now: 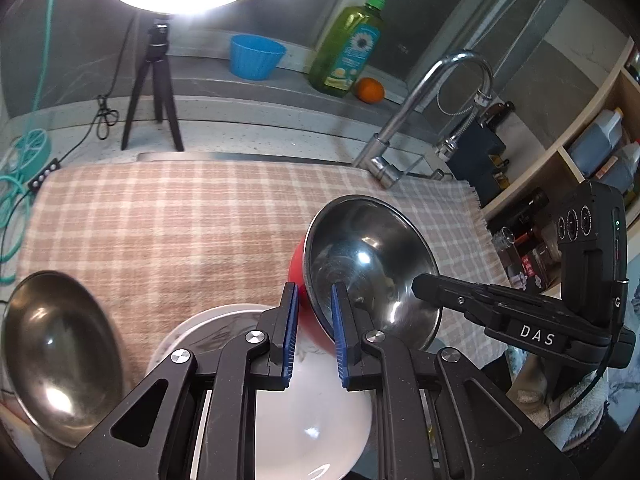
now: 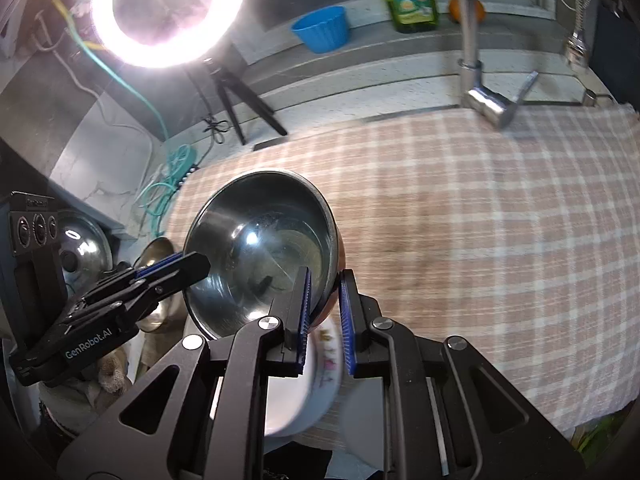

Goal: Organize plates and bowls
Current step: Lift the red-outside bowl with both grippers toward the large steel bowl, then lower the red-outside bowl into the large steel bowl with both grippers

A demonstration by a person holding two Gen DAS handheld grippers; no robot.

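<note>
**Both grippers on the red steel-lined bowl, above the white dishes**

In my left wrist view, far left, I see a steel bowl (image 1: 60, 354) sitting tilted at the lower left edge, nothing in it. At bottom centre a white bowl (image 1: 312, 432) lies under my tool, also bare inside. My left gripper (image 1: 315, 334) straddles the near rim of the red bowl (image 1: 360, 268), one blue pad on the red outer wall, the other inside the steel lining; I read it as clenched on that rim. The bowl sits tilted, centre-right of the frame, over the checked cloth (image 1: 180, 220), holding nothing. From the right edge my right gripper (image 1: 430, 282) reaches onto the bowl's opposite rim.

In my right wrist view, the left gripper (image 2: 200, 266) enters from the lower left, touching the red bowl's (image 2: 260, 252) left rim. At centre, my right gripper (image 2: 325, 320) pinches the bowl's near-right rim, pads either side of the wall. Just below the bowl, a flower-patterned white dish (image 2: 324, 376) sits blurred between the fingers. The checked cloth (image 2: 480, 240) fills the right of the frame.
</note>
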